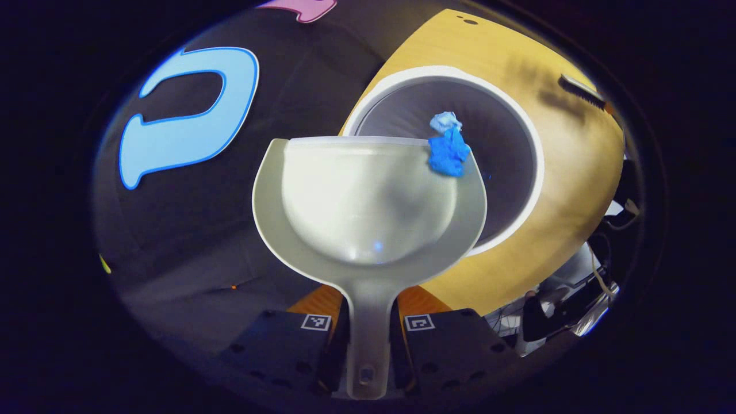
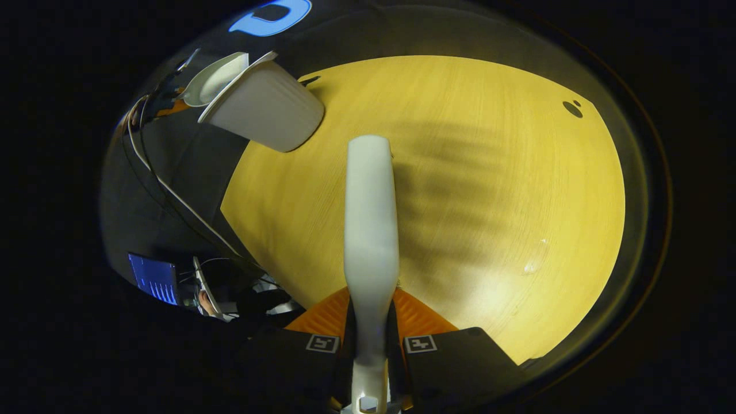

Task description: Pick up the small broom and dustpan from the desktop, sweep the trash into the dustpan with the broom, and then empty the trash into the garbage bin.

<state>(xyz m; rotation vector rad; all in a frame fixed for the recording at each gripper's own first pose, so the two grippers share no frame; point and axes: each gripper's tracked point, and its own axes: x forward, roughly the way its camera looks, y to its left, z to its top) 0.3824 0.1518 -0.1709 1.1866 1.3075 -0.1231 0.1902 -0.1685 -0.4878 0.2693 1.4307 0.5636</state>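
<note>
The left gripper (image 1: 368, 339) had its fingers clamped on the dustpan (image 1: 368, 201) handle, holding it tipped over the garbage bin (image 1: 517, 126) on the counter (image 1: 575, 190), blue trash (image 1: 448, 150) at its lip. The right gripper (image 2: 371, 345) gripped the broom (image 2: 371, 218) above the counter beside the bin.

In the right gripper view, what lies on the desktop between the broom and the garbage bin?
Nothing: in the right gripper view the desktop is bare wood between the broom and the garbage bin.
</note>
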